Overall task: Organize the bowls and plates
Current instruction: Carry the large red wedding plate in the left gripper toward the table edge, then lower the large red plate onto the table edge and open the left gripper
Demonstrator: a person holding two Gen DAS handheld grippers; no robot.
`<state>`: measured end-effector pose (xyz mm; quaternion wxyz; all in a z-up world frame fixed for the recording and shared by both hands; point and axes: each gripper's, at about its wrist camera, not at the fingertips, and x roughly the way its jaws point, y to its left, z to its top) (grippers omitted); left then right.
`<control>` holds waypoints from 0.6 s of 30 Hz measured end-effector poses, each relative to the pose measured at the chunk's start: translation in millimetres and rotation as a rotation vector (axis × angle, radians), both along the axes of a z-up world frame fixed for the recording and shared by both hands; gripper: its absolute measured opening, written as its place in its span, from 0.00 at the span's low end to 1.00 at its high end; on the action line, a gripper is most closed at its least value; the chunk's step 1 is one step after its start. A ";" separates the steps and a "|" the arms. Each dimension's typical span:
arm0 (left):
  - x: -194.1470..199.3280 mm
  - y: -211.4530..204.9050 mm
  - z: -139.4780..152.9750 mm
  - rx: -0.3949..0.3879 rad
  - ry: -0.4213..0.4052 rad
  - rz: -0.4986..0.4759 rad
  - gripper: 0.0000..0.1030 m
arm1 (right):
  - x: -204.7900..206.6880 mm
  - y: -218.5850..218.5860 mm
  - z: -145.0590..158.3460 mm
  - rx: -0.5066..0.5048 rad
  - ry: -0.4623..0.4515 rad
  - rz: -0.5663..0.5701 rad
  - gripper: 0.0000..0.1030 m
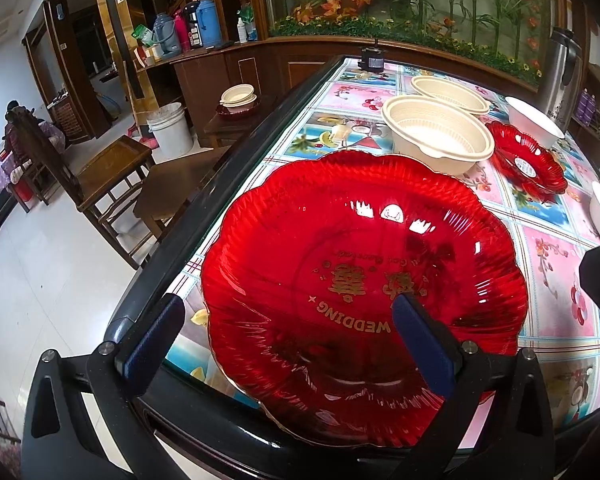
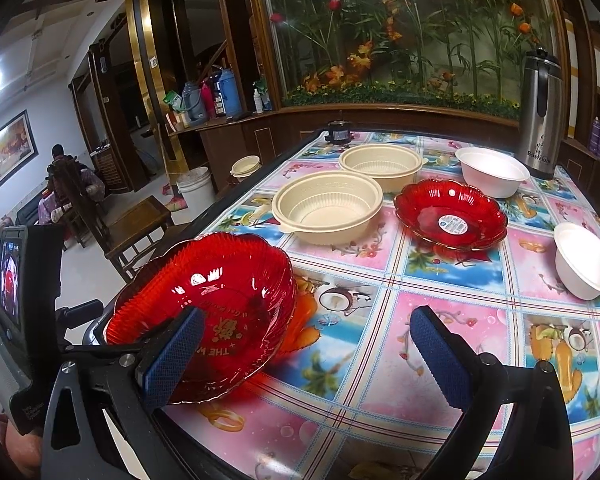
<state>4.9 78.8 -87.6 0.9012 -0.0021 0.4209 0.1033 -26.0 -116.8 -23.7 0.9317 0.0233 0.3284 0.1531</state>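
A big red scalloped plate [image 1: 360, 248] printed with gold "WEDDING" lettering sits at the table's near left edge. My left gripper [image 1: 288, 308] is open wide across its near rim, one blue pad [image 1: 420, 344] over the plate and the other outside the rim. In the right wrist view the same plate [image 2: 220, 292] is at the lower left, and my right gripper [image 2: 308, 316] stands open above the tablecloth beside it, holding nothing. Farther back are a smaller red plate [image 2: 450, 214], two beige bowls [image 2: 328, 208] [image 2: 380, 166] and two white bowls [image 2: 494, 172] [image 2: 586, 260].
The table [image 2: 420, 360] has a bright fruit-print cloth and a dark raised edge. A steel thermos [image 2: 540, 112] stands at the far right corner. Left of the table are a wooden chair [image 1: 112, 168], a white bucket [image 1: 170, 128] and a low stand with stacked bowls [image 1: 238, 98].
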 end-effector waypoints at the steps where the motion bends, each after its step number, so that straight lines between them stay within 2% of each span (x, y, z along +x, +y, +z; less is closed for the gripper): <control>1: 2.1 1.7 -1.7 -0.002 0.003 0.000 1.00 | 1.2 0.5 -0.1 -0.002 0.002 -0.003 0.99; 6: 8.6 15.3 -8.6 -0.020 0.039 0.027 1.00 | 12.2 6.3 -4.3 -0.006 0.026 -0.006 0.99; 13: 23.8 54.2 -16.3 -0.034 0.088 0.145 1.00 | 39.4 19.2 -21.9 -0.017 0.095 0.001 0.98; 18: 35.2 58.0 -30.2 -0.062 0.141 0.133 1.00 | 58.0 30.0 -38.2 -0.036 0.152 0.011 0.92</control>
